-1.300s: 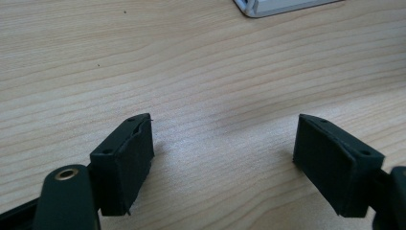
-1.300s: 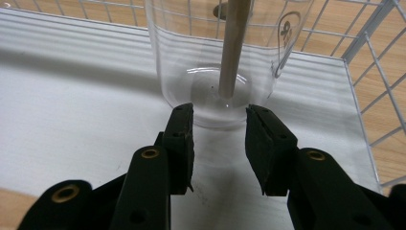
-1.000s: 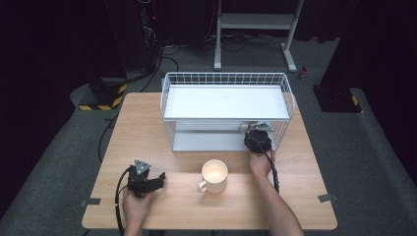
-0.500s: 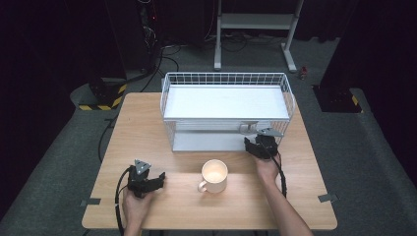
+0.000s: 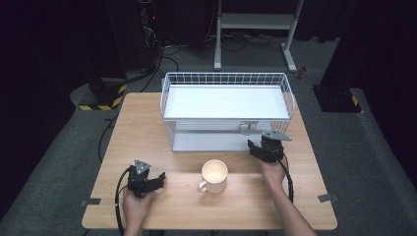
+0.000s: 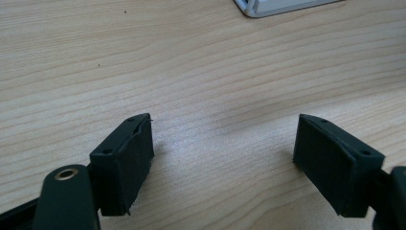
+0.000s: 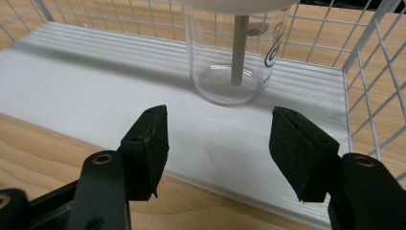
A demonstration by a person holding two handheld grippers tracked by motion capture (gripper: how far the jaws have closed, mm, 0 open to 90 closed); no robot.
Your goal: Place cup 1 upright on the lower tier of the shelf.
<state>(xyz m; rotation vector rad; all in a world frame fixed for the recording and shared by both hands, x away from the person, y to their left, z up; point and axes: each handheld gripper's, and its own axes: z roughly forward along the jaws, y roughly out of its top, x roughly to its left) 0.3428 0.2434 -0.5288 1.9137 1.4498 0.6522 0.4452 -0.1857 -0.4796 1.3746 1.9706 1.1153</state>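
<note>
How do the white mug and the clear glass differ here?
The white mug is opaque with a handle and stands on the bare wooden table; the clear glass is see-through, bears a black mark and stands on the lower shelf of the wire rack, with a stick upright inside. Both stand upright, ungripped.
</note>
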